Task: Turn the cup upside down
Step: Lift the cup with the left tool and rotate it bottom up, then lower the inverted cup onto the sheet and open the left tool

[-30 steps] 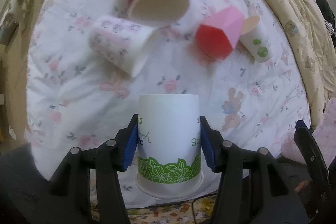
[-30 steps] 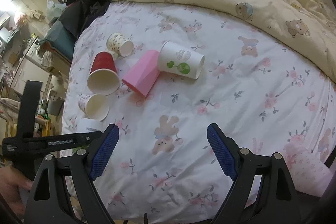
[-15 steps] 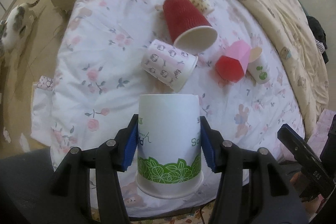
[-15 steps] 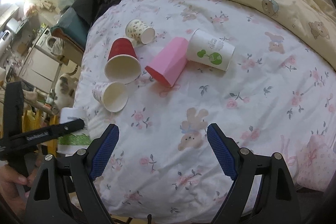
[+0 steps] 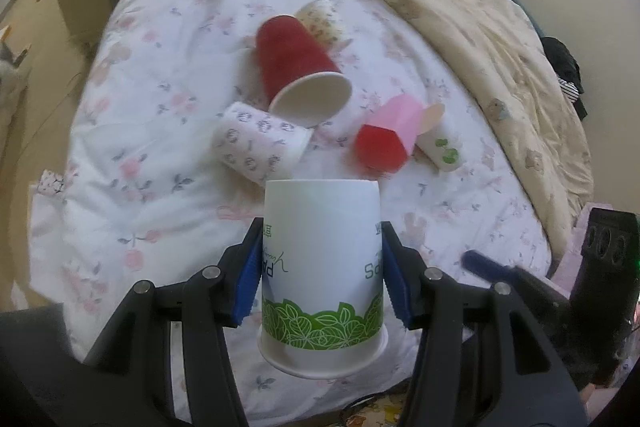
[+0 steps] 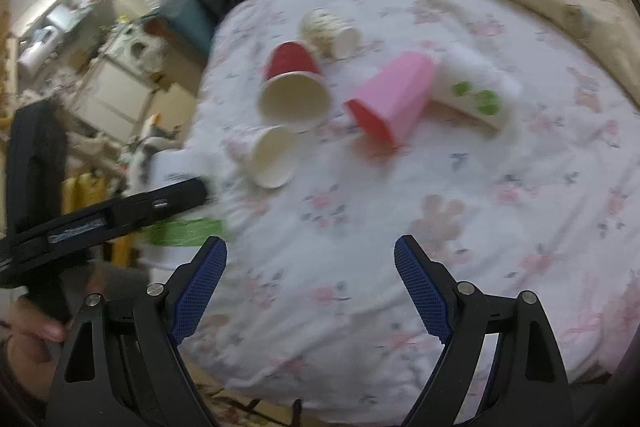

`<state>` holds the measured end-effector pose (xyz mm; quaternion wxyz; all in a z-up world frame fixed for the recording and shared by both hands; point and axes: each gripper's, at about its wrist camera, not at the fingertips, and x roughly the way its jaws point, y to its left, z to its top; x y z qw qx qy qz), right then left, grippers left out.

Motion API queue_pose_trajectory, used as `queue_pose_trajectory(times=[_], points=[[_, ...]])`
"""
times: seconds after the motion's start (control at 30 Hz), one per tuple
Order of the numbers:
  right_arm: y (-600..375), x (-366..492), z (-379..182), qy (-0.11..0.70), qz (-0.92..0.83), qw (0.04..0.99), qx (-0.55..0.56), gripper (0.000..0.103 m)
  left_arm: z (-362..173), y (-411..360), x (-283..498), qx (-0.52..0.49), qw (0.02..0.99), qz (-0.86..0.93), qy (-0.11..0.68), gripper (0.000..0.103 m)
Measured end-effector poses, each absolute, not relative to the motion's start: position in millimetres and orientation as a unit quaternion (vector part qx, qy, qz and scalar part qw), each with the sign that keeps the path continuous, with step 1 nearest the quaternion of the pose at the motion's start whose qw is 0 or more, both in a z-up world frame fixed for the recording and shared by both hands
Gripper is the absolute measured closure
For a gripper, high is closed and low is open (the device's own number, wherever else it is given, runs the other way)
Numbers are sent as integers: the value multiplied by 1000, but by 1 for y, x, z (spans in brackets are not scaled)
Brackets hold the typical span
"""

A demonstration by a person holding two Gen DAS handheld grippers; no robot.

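My left gripper (image 5: 322,267) is shut on a white paper cup with a green leaf band (image 5: 322,259). The cup is upside down, rim toward me, held above the near edge of the bed. It also shows blurred in the right wrist view (image 6: 180,195), with the left gripper (image 6: 120,211) on it. My right gripper (image 6: 310,283) is open and empty above the floral sheet, to the right of the left one.
Several cups lie on their sides on the floral sheet (image 5: 160,147): a red cup (image 5: 296,67), a patterned white cup (image 5: 260,143), a pink cup (image 5: 388,135), a green-dotted cup (image 5: 442,149), a small spotted cup (image 5: 320,19). A beige duvet (image 5: 460,7) covers the far right.
The left gripper has swung with the cup, so the lying cups appear nearer and more centred. The right gripper has moved closer to the bed; its view is motion-blurred.
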<state>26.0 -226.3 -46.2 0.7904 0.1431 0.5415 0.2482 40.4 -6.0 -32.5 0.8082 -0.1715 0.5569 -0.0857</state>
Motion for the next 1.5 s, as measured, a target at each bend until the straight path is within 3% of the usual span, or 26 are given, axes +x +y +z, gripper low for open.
queue_pose_trajectory(times=[0.4, 0.8, 0.9, 1.5], points=[[-197, 16, -45, 546, 310, 769, 123, 15, -28, -1, 40, -202, 807, -96, 546, 53], [-198, 20, -48, 550, 336, 745, 173, 13, -26, -17, 35, -179, 810, -122, 544, 53], [-198, 20, -50, 552, 331, 746, 169, 8, -26, -18, 33, -178, 810, -127, 545, 53], [-207, 23, -73, 594, 255, 757, 100, 8, -25, -21, 31, -161, 811, -124, 549, 52]])
